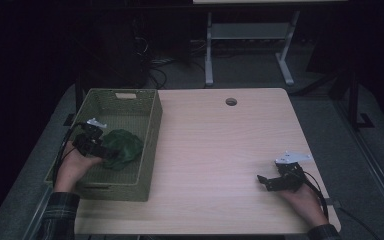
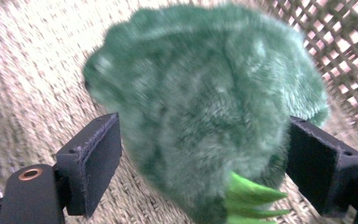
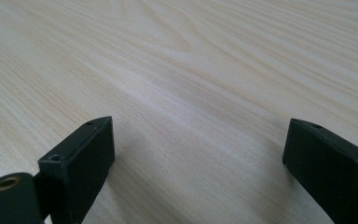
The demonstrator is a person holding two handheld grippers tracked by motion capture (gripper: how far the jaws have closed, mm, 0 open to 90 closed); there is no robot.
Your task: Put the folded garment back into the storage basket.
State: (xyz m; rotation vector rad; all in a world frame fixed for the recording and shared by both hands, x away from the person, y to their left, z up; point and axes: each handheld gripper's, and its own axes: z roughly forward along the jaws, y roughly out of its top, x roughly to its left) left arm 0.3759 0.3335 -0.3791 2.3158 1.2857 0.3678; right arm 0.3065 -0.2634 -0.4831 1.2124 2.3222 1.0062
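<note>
- High view: green plush [image 1: 123, 148] lying in olive basket [image 1: 130, 187] at table's [image 1: 220, 150] left; left gripper [image 1: 99, 148] at the plush; right gripper [image 1: 266, 181] low over bare wood, well apart
- Left gripper view: jaws wide, plush [image 2: 205, 107] between them, pads not pressing
- Right gripper view: jaws wide, nothing between

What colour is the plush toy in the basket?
Dark green fur, with bright green spikes at one end; the plush toy shows best in the left gripper view.
</note>
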